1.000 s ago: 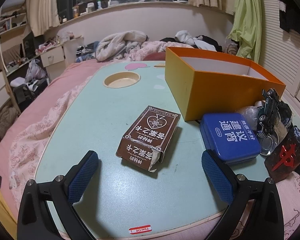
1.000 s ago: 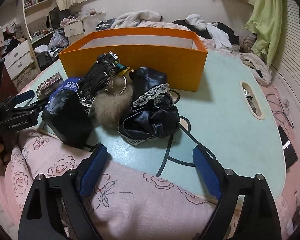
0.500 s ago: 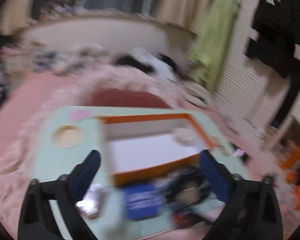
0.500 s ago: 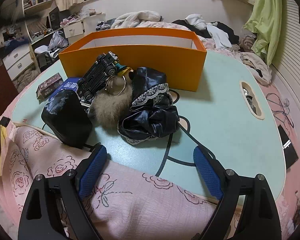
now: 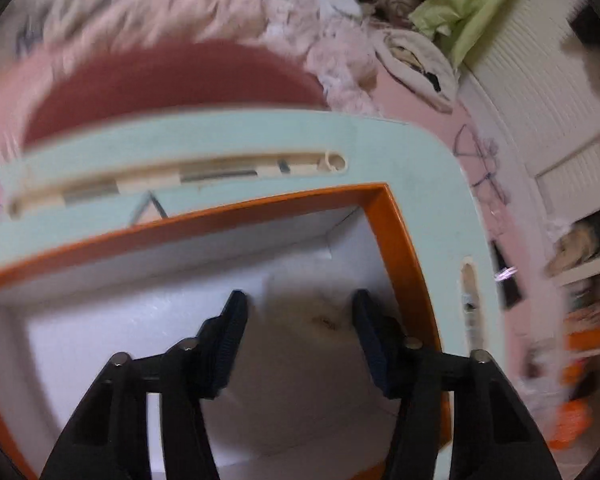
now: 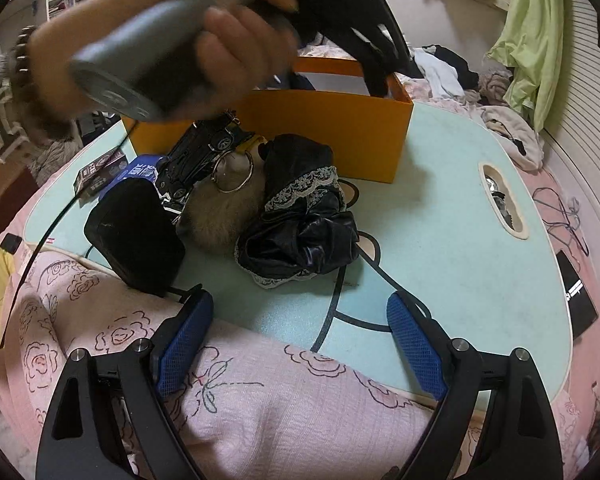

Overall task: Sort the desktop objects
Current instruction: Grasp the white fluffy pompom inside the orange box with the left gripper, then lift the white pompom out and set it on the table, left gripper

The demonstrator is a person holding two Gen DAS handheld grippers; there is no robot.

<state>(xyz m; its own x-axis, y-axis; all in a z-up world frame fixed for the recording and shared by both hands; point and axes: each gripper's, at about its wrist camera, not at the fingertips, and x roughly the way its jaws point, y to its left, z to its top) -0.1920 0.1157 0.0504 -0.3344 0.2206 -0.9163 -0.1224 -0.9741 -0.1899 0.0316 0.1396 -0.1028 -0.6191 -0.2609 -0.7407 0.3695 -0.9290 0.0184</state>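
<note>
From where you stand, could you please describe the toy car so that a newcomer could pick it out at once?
Find the orange box on the pale green table; a pile of things lies against its near wall. The toy car lies tilted at the pile's top left, above the furry pompom. It is the only hard, glossy black thing with wheels there.

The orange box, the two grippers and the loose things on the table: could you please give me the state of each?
orange box: open-topped, upright, white inside.
left gripper: down inside the box, jaws closing around a pale blurred thing.
right gripper: open, nothing between its fingers, over the pink quilt.
toy car: tilted on the pile.
black lace cloth: crumpled on the table.
brown card box: lying flat, outside the box.
</note>
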